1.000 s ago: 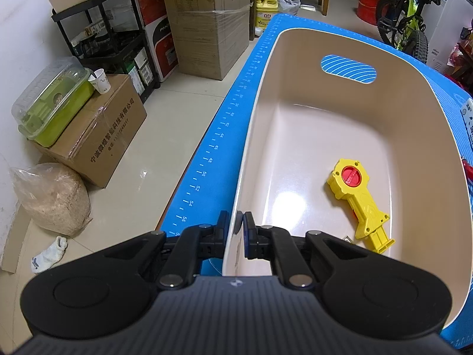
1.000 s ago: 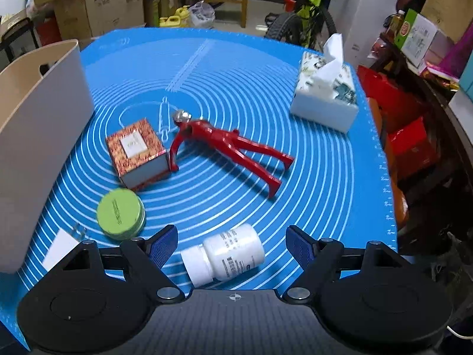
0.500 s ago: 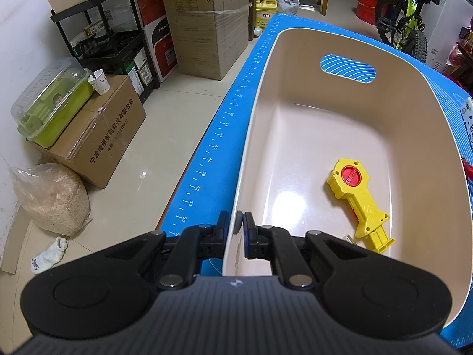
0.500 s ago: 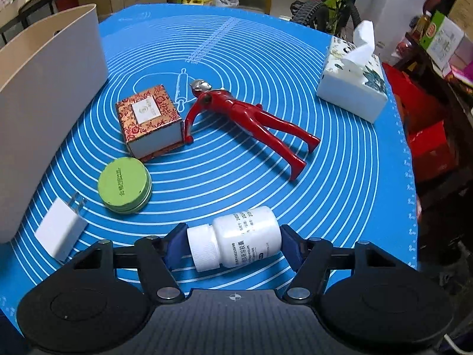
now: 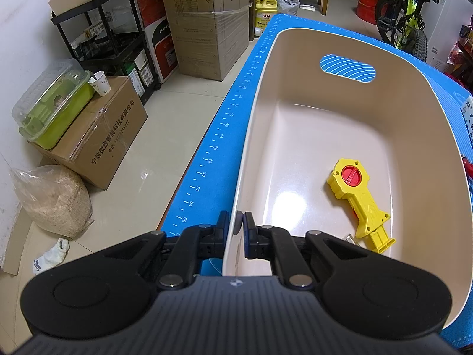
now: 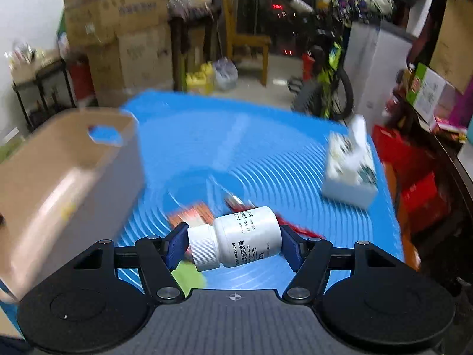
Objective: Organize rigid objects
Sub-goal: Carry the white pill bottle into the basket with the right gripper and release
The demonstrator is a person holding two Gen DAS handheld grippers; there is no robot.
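One item, a yellow toy (image 5: 359, 198), lies in the beige bin (image 5: 257, 124), whose rim the left hand-held gripper (image 5: 235, 230) clamps. The right hand-held gripper (image 6: 233, 244) grips a white bottle (image 6: 236, 244) above the table (image 6: 236, 148); roughly three blurred items apparently remain there.

Clamped between the blue pads of the right gripper (image 6: 233, 244): a white pill bottle (image 6: 236, 241) lying sideways, ribbed cap against the left finger (image 6: 176, 244), base against the right finger, printed label facing up. Beyond and left of the fingers, blurred, a beige bin (image 6: 65, 177) with a handle cut-out, standing on the blue mat (image 6: 236, 153). Beyond and right of the fingers, a tissue box (image 6: 350, 171); just behind the bottle, smeared orange, red and green shapes too blurred to name.
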